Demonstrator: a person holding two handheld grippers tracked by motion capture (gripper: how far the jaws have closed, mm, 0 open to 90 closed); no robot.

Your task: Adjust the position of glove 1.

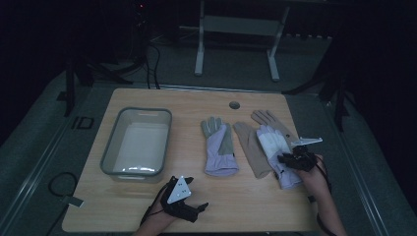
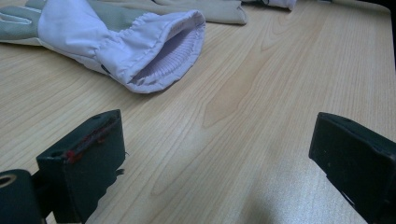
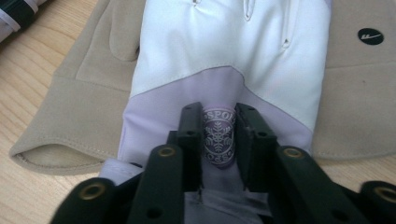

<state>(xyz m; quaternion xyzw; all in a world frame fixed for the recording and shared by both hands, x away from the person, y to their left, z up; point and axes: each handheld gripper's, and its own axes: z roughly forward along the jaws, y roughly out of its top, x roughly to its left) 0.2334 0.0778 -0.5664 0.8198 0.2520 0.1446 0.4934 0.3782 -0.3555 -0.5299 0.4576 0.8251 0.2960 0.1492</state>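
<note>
The right gripper [image 1: 293,158] is pinched on a lilac-and-white glove [image 1: 275,147] at the right side of the table; in the right gripper view its two black jaws [image 3: 218,140] are drawn narrow around a raised fold of the glove's lilac fabric, with a round snowflake badge [image 3: 218,136] showing between them. From there, largest to smallest: a pale wooden table [image 1: 246,196] fills the middle of the high view, with a dim floor around it. On its left half sits a clear rectangular plastic bin [image 1: 114,135] with a grey rim. To the right of the bin, near the table's centre, a second lilac glove [image 1: 219,147] with grey-green palm panels lies flat, fingers pointing away from the person. Further right lie two beige gloves [image 1: 248,145] — the held lilac-and-white glove rests on top of them, overlapping both. A small round hole [image 1: 234,104] is set in the table near its far edge. The left gripper [image 1: 194,209] hovers low over the near edge of the table, just below the bin and well apart from the gloves; in the left gripper view its jaws stand wide with bare wood between them, and the open cuff of the second lilac glove [image 2: 159,56] lies ahead of it — not touched.
</note>
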